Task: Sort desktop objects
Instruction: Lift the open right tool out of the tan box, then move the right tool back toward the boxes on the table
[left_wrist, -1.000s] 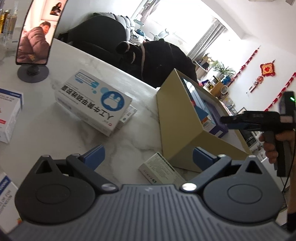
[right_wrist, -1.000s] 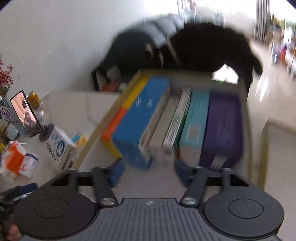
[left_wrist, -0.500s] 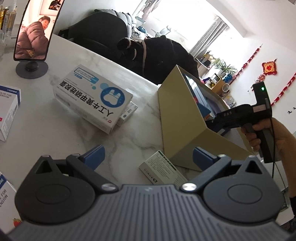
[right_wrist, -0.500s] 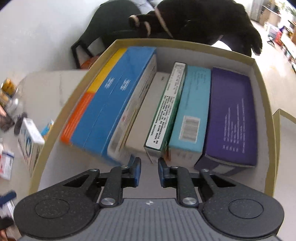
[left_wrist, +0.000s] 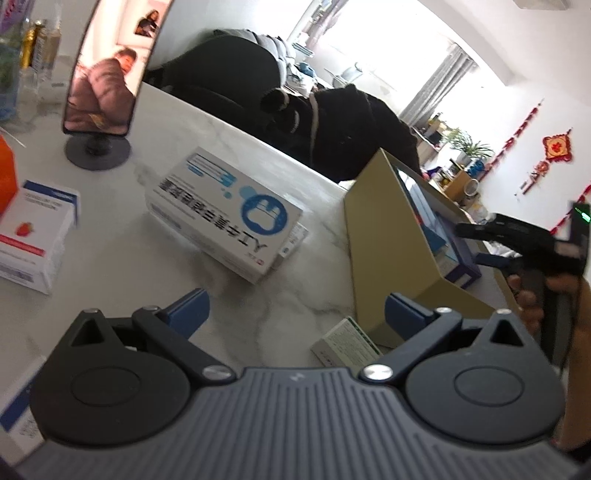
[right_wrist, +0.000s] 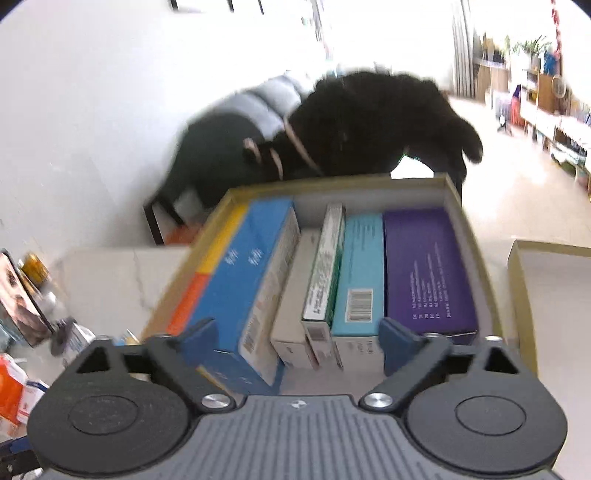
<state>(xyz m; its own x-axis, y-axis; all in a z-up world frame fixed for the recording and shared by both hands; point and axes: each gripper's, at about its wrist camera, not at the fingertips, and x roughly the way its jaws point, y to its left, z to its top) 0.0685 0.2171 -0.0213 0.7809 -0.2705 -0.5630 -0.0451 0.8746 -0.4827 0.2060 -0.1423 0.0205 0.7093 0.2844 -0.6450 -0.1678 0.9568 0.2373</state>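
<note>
Both handheld grippers stood with jaws spread wide and nothing between them. The left gripper (left_wrist: 295, 306) hovered over the marble tabletop (left_wrist: 110, 266), its blue fingers (left_wrist: 190, 310) apart. A small green-and-white carton (left_wrist: 345, 341) lay flat on the marble just below the right finger, at about 4 o'clock in the left wrist view, touching the corner of the tan cardboard box (left_wrist: 384, 243). A large white carton with a blue penguin-like logo (left_wrist: 225, 210) lay near the centre, and a white strawberry-marked carton (left_wrist: 33, 236) sat at 9 o'clock. A phone on a round stand (left_wrist: 103, 81) stood at 11 o'clock.

The right gripper (right_wrist: 295, 341) was poised over the near end of the box (right_wrist: 476, 258), which held upright cartons side by side: a blue one (right_wrist: 240, 280), a plain white one (right_wrist: 295, 314), a green-edged one (right_wrist: 325, 266), a teal one (right_wrist: 360, 266) and a purple one (right_wrist: 424, 266). From the left wrist view, a hand (left_wrist: 532, 299) held that gripper at 3 o'clock.
</note>
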